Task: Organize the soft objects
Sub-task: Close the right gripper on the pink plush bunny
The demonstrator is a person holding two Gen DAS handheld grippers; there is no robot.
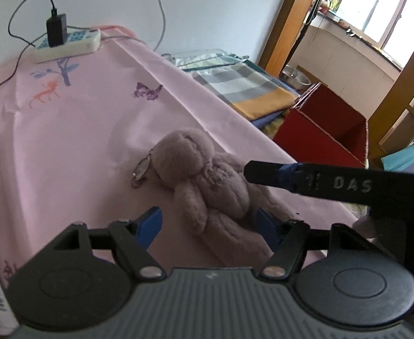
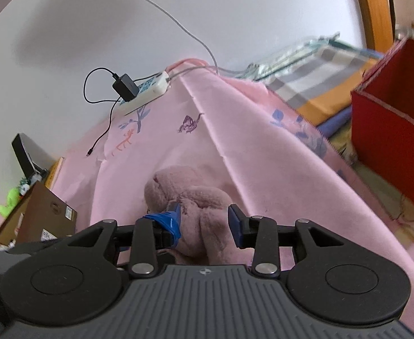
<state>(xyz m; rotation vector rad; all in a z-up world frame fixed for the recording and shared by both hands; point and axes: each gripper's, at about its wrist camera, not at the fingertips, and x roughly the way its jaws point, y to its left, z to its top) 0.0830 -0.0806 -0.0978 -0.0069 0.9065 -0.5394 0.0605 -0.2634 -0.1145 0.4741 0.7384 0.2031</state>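
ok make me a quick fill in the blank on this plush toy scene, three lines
1. The plush rabbit lies on a ____ cloth.
2. The black charger is plugged into a white ____.
3. Beyond the table edge stands an open box coloured ____.

Missing words: pink; power strip; red

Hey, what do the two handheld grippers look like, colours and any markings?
Both the left gripper and the right gripper have black linkage arms with silver rivets, round black discs either side of a ribbed grey body, and blue pads on the fingers. One right finger shows white letters DAS and blue tape.
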